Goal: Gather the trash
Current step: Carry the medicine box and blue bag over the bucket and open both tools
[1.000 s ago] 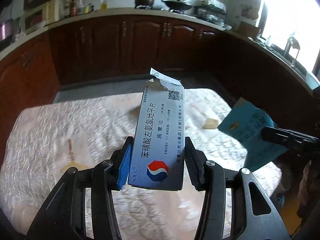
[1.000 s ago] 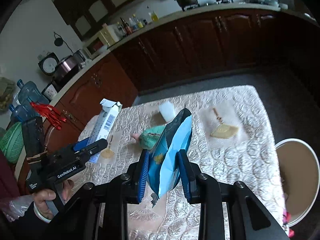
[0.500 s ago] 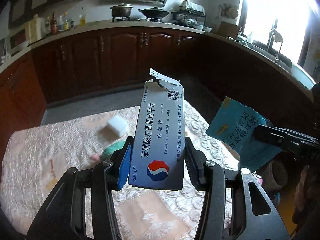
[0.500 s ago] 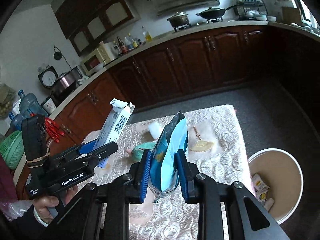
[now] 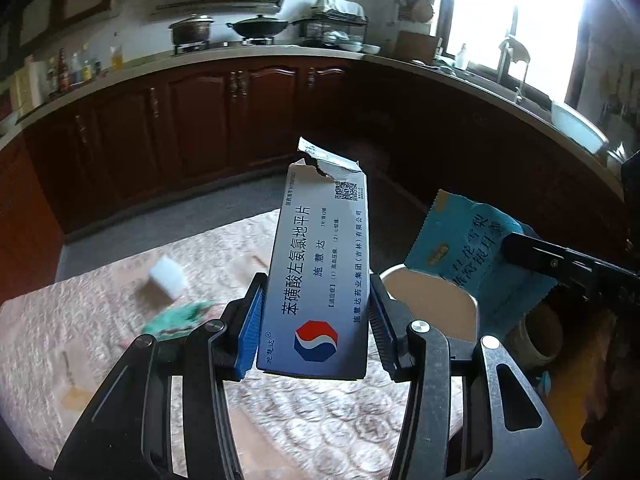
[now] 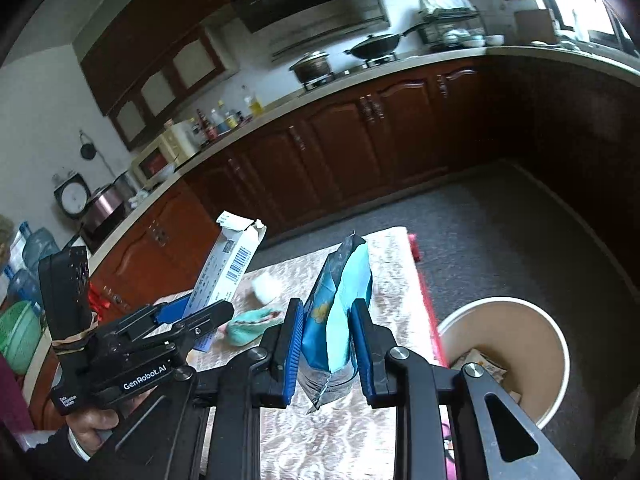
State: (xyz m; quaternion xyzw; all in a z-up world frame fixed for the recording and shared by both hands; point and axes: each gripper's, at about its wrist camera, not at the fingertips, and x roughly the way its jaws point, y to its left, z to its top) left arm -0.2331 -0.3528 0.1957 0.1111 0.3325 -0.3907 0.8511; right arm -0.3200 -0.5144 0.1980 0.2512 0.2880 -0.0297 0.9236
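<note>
Dark wood kitchen cabinets (image 6: 360,140) back a table (image 5: 100,320) under a pale patterned cloth. Above the table, the left gripper (image 5: 316,328) clamps a torn white medicine box (image 5: 320,268) upright between its blue pads. Beside it, the right gripper (image 6: 326,344) pinches a blue snack packet (image 6: 340,312) edge-on (its top is open). Just off the table's edge stands a cream bin (image 6: 516,320) with scraps inside, near the packet
</note>
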